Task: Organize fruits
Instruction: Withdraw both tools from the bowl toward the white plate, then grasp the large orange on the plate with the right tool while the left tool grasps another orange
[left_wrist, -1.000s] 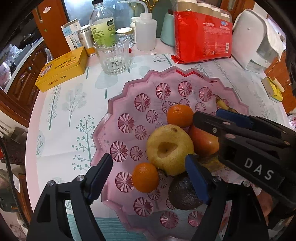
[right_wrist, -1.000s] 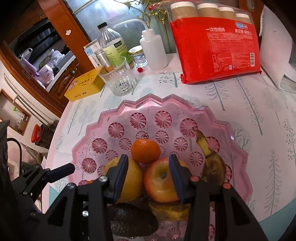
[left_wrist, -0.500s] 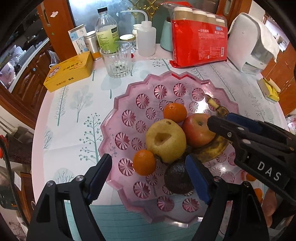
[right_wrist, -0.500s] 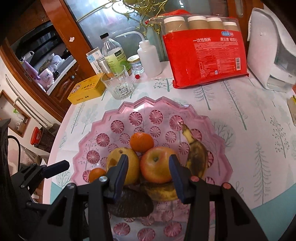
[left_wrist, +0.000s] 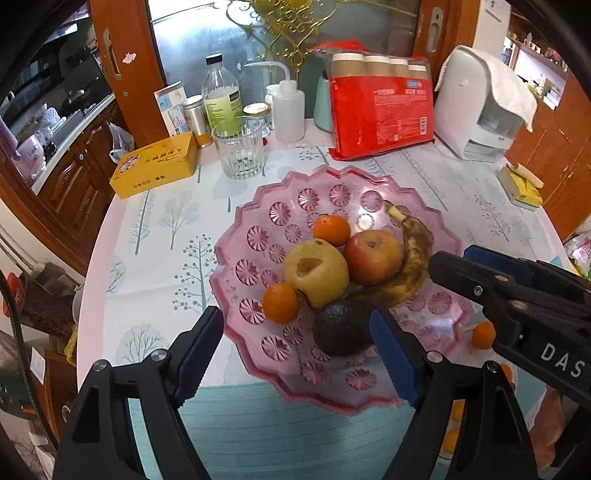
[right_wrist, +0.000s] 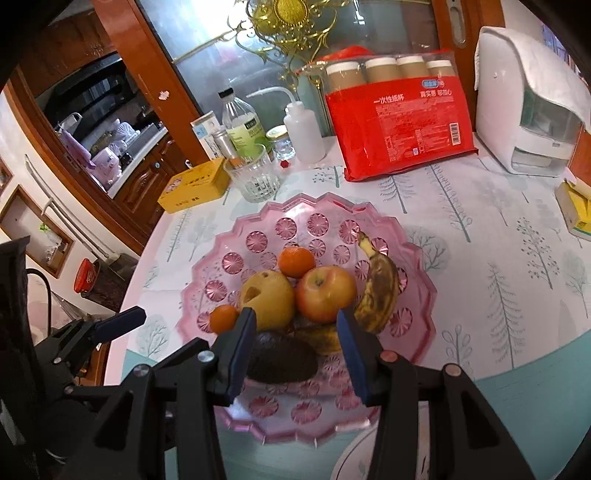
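Observation:
A pink scalloped plate (left_wrist: 255, 218) (right_wrist: 295, 214) holds a red apple (left_wrist: 373, 256) (right_wrist: 325, 293), a yellow pear (left_wrist: 316, 271) (right_wrist: 267, 299), two mandarins (left_wrist: 331, 230) (left_wrist: 280, 302), a spotted banana (left_wrist: 412, 258) (right_wrist: 378, 291) and a dark avocado (left_wrist: 341, 326) (right_wrist: 282, 356). My left gripper (left_wrist: 295, 350) is open and empty above the plate's near edge. My right gripper (right_wrist: 295, 356) is open and empty over the avocado, just short of the apple; it also shows in the left wrist view (left_wrist: 517, 295).
Behind the plate stand a glass (left_wrist: 240, 151), a yellow tin (left_wrist: 155, 168), bottles (left_wrist: 219, 96), a red pack of paper cups (left_wrist: 380, 110) and a white appliance (left_wrist: 480, 107). A yellow box (left_wrist: 521, 186) lies right. More mandarins (left_wrist: 482, 334) lie beyond the plate's right edge.
Both grippers have pulled back and up from the plate. The right gripper, which straddled the apple, now stands clear of it and the apple rests in the plate.

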